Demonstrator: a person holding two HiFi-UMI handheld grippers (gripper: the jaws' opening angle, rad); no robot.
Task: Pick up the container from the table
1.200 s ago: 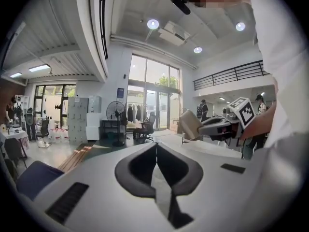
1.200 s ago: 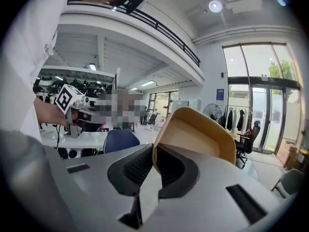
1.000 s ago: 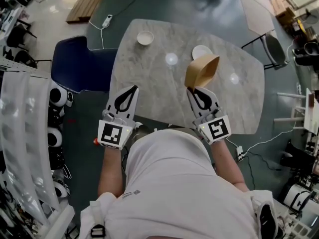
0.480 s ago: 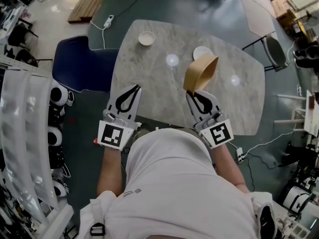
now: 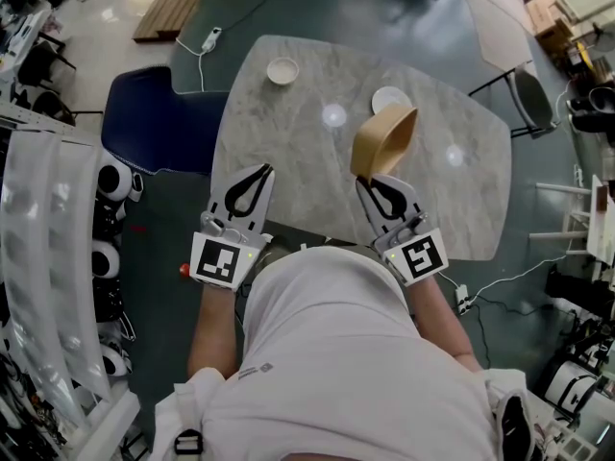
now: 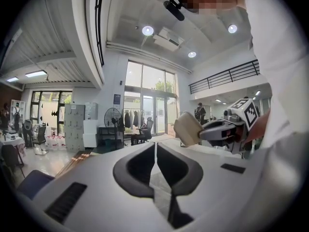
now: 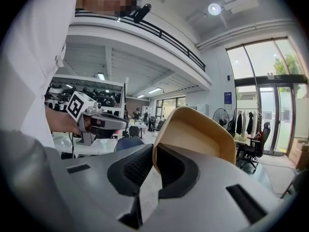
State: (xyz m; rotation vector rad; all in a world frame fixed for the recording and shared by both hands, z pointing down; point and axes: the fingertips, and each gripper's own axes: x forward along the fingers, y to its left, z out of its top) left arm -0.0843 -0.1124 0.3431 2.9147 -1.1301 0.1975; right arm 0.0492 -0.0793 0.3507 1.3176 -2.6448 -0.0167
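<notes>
container (image 5: 384, 140) in right tongs (image 5: 369, 181) drifted slightly left, tilted.

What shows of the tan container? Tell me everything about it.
The tan container is an open, thin-walled tub with rounded corners, smooth and matte like plastic, and empty. It hangs above the marble table, tipped on its side. The right gripper clamps one wall at the rim; nothing else touches it.

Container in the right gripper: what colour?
The rounded container is plain light tan, no pattern; clearest in the right gripper view.
</notes>
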